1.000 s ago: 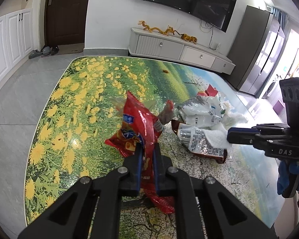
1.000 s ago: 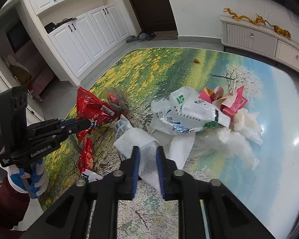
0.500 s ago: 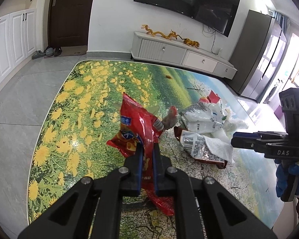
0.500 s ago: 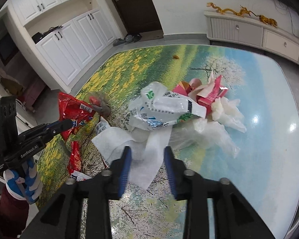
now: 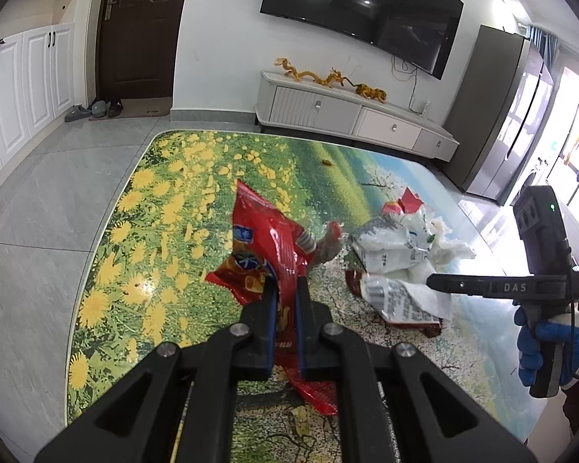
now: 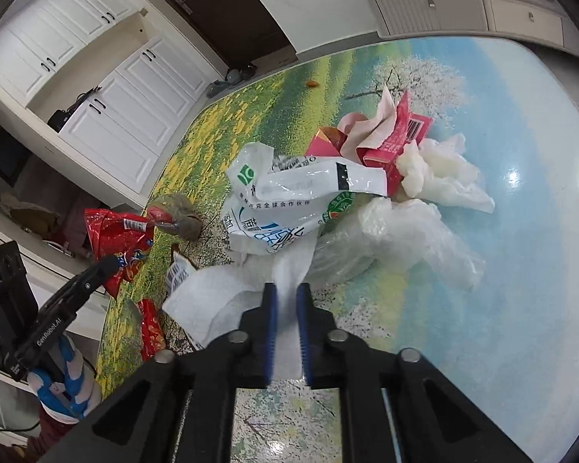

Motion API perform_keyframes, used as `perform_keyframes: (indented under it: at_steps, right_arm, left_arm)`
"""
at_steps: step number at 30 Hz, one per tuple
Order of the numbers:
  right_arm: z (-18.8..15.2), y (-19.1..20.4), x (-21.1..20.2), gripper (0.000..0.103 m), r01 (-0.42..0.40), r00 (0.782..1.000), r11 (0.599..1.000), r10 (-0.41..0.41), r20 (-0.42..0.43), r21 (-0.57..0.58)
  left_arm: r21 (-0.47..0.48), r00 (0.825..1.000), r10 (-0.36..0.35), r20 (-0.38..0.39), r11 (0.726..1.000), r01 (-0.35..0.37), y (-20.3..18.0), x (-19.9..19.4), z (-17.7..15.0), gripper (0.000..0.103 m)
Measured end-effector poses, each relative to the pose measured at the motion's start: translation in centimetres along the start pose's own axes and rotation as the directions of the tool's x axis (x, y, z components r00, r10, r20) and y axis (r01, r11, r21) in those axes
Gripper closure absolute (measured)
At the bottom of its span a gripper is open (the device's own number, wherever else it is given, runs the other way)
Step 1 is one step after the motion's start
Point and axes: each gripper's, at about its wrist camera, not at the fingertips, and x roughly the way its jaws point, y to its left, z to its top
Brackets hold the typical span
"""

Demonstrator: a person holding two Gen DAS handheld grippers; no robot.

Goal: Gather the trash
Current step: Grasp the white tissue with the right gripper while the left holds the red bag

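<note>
My left gripper (image 5: 286, 289) is shut on a red snack wrapper (image 5: 268, 250) and holds it above the table; the wrapper also shows in the right wrist view (image 6: 119, 237). My right gripper (image 6: 286, 293) is shut on a white paper napkin (image 6: 227, 297) that trails down to the table. Behind the napkin lies a pile of trash: a white printed plastic bag (image 6: 301, 200), a pink carton (image 6: 390, 139), crumpled white tissue (image 6: 440, 173) and clear plastic film (image 6: 405, 239). The pile shows at the right in the left wrist view (image 5: 401, 239).
The table (image 5: 166, 200) has a printed meadow top. A brown-and-white wrapper (image 5: 390, 301) lies under the napkin. A crumpled grey-red wrapper (image 6: 175, 218) sits near the pile. A small orange scrap (image 5: 325, 162) lies far back. A TV cabinet (image 5: 351, 115) stands beyond.
My right gripper opened for a moment and has shut again on the napkin. Both grippers rose a little. My left gripper kept its hold on the red wrapper.
</note>
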Motion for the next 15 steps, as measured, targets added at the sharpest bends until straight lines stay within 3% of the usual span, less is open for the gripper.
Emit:
perform_keyframes:
  at_steps: [15]
  right_arm:
    - [-2.1, 2.8, -8.7, 0.097, 0.043, 0.976, 0.985, -0.006, 0.216, -0.164]
  left_arm:
    - [0.008, 0.999, 0.016, 0.042, 1.0, -0.017, -1.5, -2.5, 0.6, 0.095]
